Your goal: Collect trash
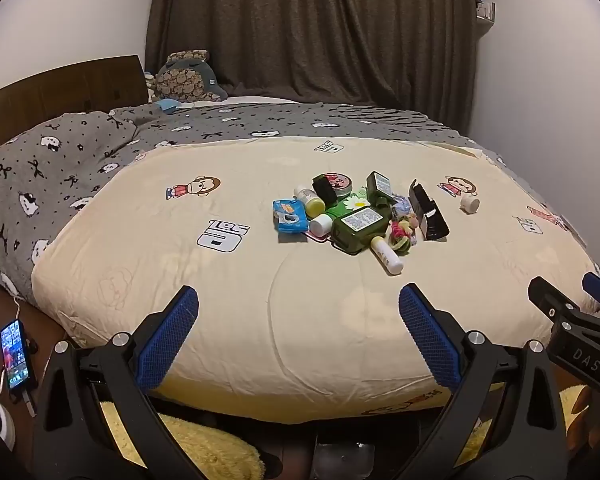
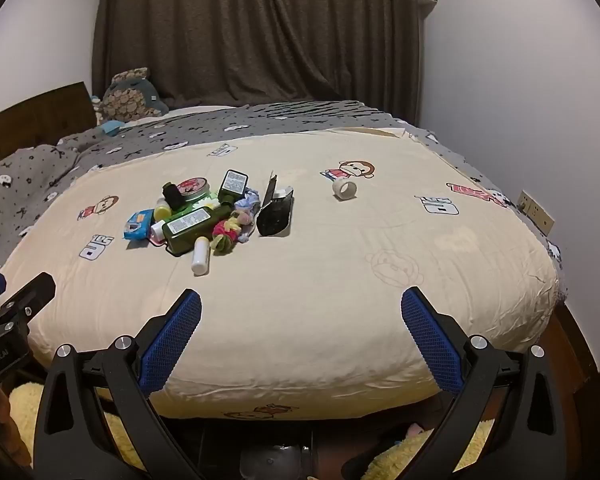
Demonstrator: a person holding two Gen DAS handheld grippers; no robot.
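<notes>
1. The bed (image 1: 220, 340) fills most of the room, with a cream quilt (image 2: 300, 300) printed with cartoon monkeys spread over it and a grey patterned blanket (image 1: 60, 160) bunched along its far and left sides.
2. A dark curtain (image 1: 312, 28) hangs behind the bed, and a plush toy (image 1: 188, 78) sits by the wooden headboard (image 1: 60, 84).
3. The left gripper (image 1: 299, 316) hangs over the near edge of the bed, blue pads spread wide with nothing between them.
4. The right gripper (image 2: 301, 316) is just beside it in the same pose — jaws wide apart, empty, well short of the clutter.
5. The trash lies in a heap (image 1: 352, 212) near the middle of the quilt, ahead of both grippers.
6. In the heap, a large green bottle (image 1: 360, 226) lies on its side across the front, with a smaller green bottle (image 1: 379, 186) behind it.
7. A black case (image 1: 428, 212) stands open just right of the heap.
8. A blue wipes packet (image 1: 289, 216) lies at the heap's left edge.
9. A round red-topped tin (image 1: 336, 184) sits at the back.
10. A white tube (image 1: 388, 256) pokes out toward the near side, touching a tangle of colourful hair ties (image 1: 402, 234).
11. A small roll of tape (image 2: 345, 189) lies by itself — well apart to the right, beside a printed monkey.
12. A lit phone (image 1: 16, 356) lies on the stand left of the bed.
</notes>
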